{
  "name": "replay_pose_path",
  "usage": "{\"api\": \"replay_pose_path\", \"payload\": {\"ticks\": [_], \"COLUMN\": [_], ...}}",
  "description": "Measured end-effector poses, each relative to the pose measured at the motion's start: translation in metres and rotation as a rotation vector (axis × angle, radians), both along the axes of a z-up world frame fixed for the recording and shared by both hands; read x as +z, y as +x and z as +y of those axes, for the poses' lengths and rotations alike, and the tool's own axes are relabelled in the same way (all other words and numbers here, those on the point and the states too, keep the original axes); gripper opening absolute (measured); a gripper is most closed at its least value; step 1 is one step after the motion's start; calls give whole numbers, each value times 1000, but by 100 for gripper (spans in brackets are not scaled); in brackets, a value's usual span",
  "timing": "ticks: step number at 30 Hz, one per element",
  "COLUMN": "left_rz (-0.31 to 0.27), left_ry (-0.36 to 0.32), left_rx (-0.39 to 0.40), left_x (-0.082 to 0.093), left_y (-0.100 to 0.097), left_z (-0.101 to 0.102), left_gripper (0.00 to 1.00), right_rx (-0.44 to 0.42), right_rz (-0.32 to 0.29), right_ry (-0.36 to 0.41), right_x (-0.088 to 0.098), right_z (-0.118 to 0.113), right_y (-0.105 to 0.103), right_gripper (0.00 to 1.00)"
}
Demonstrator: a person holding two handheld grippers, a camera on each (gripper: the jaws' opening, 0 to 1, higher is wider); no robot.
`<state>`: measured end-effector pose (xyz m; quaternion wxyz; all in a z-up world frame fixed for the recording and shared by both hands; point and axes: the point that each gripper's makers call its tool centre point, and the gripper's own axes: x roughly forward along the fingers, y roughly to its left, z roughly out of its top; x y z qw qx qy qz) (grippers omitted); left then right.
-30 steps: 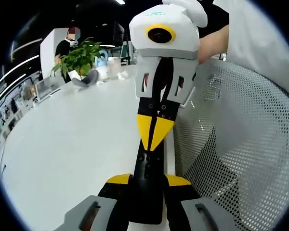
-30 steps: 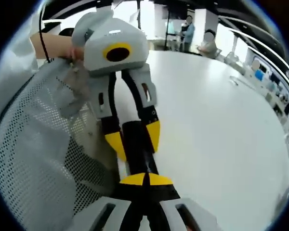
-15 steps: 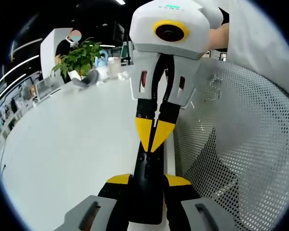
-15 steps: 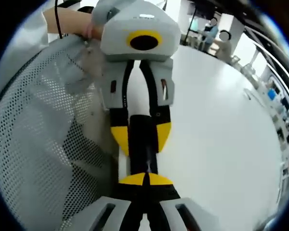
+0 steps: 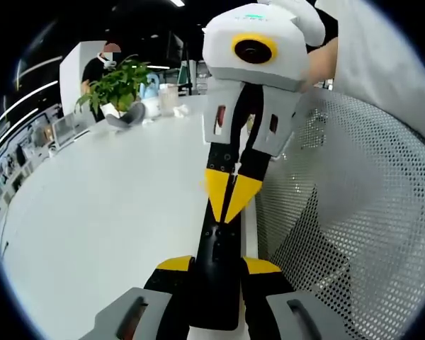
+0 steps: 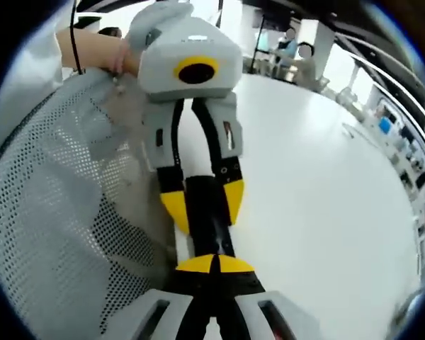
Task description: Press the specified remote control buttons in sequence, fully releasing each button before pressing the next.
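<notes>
White and broad, the counter [image 5: 92, 212] ran back through an open office toward a potted plant [image 5: 117, 85]. A perforated mesh chair back [image 5: 354, 212] rose just beside the work. The left tongs [image 5: 216, 273] clamped a black remote control [image 5: 216, 248] by one end. The right tongs [image 6: 212, 263], jaws closed with nothing between them, rested their joined yellow tips on the remote's face, apparently pressing a button. Which button, or how many presses remained, could not be judged; the sequence looked mid-course.
</notes>
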<state>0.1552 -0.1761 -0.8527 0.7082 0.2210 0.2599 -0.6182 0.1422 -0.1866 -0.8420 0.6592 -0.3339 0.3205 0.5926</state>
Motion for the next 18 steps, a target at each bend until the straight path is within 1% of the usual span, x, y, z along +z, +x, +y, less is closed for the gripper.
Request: {"api": "replay_pose_path", "payload": {"ticks": [2, 4, 6, 11, 14, 18], "left_rz": [0, 0, 1, 3, 3, 3], "left_ry": [0, 0, 0, 2, 3, 3], "left_rx": [-1, -1, 0, -1, -2, -2], "left_x": [0, 0, 0, 0, 0, -1], "left_y": [0, 0, 0, 0, 0, 0], "left_z": [0, 0, 0, 0, 0, 0], "left_gripper": [26, 26, 26, 26, 26, 26], "right_rx": [20, 36, 44, 50, 86, 103], "right_rz": [-1, -23, -31, -27, -55, -74], "right_ry": [2, -19, -29, -38, -67, -96], "right_x": [0, -2, -3, -4, -5, -6], "right_z": [4, 5, 5, 4, 5, 5], "right_y": [-4, -4, -3, -3, -4, -5], "right_gripper": [0, 0, 0, 0, 0, 0]}}
